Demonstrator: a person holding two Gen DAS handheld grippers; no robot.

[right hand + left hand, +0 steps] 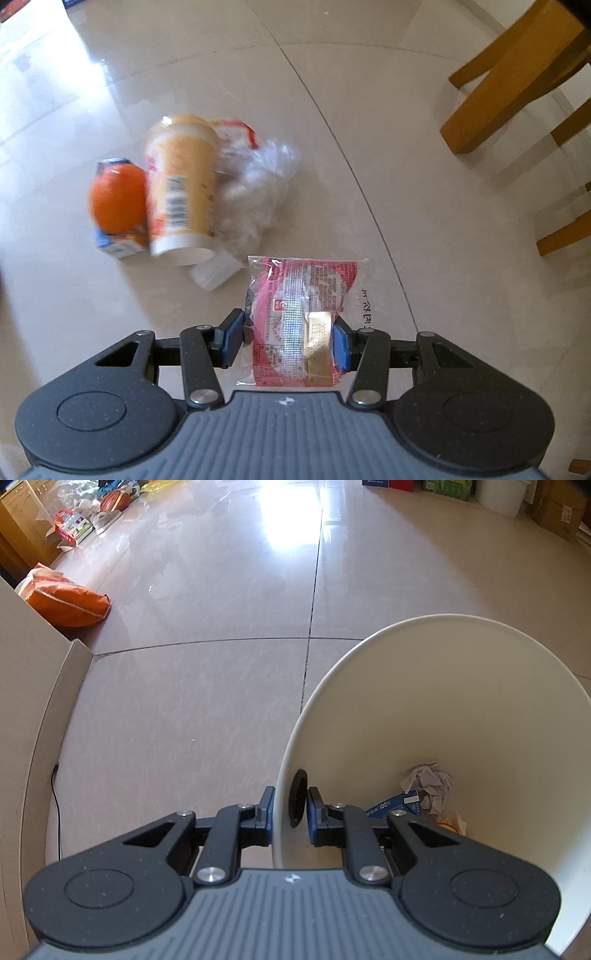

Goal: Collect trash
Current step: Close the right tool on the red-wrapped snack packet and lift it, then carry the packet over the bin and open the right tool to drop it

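Two jaws working here. My left gripper (290, 814) is clamping nearly shut on the wall of the cream trash bin (480, 686), one finger outside, one inside, beside a dark round hole in that wall. Bin is sitting at 3 o'clock of the left wrist view, tilting open toward the camera. Inside the bin at its bottom: crumpled paper (430, 781), a blue carton (393, 806) just beside it at 8 o'clock, and a bit of yellow-white wrapper at 5 o'clock, too small to tell more.

My right gripper (288, 341) is holding a pink snack packet (301, 321) in clear film, both blue pads pressing its sides, jaws partly open around its width. Packet is hanging clear of the tiled floor (369, 166), its top reaching toward 12 o'clock.

More trash is lying on the floor at 11 o'clock of the packet, blurred: a yellow cup (181, 188) on its side, an orange (118, 199) touching it at 9 o'clock and resting on a small blue juice box (118, 247), crumpled clear plastic (258, 192) at the cup's 3 o'clock, a white slip of paper (216, 273) at its 5 o'clock.

Wooden chair legs (509, 77) are showing at 2 o'clock in the right view. An orange bag (66, 598) is sitting at 10 o'clock in the left view, well apart from the bin.
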